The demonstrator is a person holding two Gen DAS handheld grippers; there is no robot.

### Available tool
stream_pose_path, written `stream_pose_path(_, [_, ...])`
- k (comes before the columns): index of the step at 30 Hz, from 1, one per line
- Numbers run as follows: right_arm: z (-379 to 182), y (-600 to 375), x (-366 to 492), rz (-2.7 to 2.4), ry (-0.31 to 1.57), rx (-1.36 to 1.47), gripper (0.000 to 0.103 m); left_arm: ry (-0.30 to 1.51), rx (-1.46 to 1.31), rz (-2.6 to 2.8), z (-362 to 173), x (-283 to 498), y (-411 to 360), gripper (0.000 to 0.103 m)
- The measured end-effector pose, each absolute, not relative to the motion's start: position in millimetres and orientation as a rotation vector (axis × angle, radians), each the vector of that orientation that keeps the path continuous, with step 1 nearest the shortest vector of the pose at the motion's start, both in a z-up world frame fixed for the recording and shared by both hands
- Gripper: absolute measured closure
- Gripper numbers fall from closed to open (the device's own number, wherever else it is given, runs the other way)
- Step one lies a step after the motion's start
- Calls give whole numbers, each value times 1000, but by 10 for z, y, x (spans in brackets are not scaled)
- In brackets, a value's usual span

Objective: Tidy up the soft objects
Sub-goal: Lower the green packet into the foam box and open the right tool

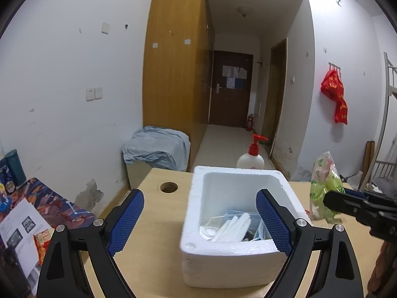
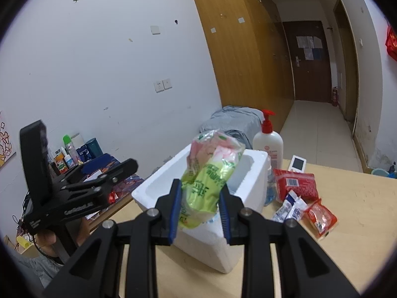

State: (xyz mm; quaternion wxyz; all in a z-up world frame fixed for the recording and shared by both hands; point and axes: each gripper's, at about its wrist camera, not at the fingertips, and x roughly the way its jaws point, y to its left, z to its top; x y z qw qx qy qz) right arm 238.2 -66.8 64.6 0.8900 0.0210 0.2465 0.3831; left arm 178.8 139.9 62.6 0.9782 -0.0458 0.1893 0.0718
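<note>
A white foam box (image 1: 233,255) stands on the wooden table, with several white and blue face masks (image 1: 233,226) inside. My left gripper (image 1: 199,223) is open and empty, just in front of the box. My right gripper (image 2: 201,206) is shut on a green and pink plastic pack (image 2: 211,171) and holds it upright over the near corner of the foam box (image 2: 206,245). The pack also shows in the left wrist view (image 1: 322,186), right of the box. Red packets (image 2: 296,183) and small blue-white sachets (image 2: 289,207) lie on the table to the right.
A white pump bottle with a red top (image 2: 268,144) stands behind the box. A round cable hole (image 1: 168,187) is in the table (image 1: 153,260). A cluttered side table (image 1: 37,213) is at the left. A small white device (image 2: 299,163) lies near the far edge.
</note>
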Motion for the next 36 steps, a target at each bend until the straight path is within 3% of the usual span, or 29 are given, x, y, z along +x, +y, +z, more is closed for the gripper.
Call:
stream_pose_path(3, [651, -595, 2443, 792, 519, 39, 70, 359, -89, 170, 669, 1732, 1480, 10])
stream_pose_path(6, [647, -475, 2509, 795, 531, 25, 71, 334, -100, 197, 702, 1670, 1588, 3])
stream_pose_path(24, [455, 44, 2776, 814, 634, -31, 69, 344, -135, 248, 601, 1581, 1910, 2])
stream_pose_path(26, [449, 50, 2785, 808, 638, -34, 64, 345, -130, 248, 594, 1569, 1888, 2])
stream_pose_path(30, [464, 52, 2750, 785, 621, -51, 35, 344, -129, 243, 582, 1553, 1871, 2])
stream_pose_path(36, [505, -24, 2737, 755, 610, -33, 19, 343, -134, 231, 578, 1548, 1866, 2])
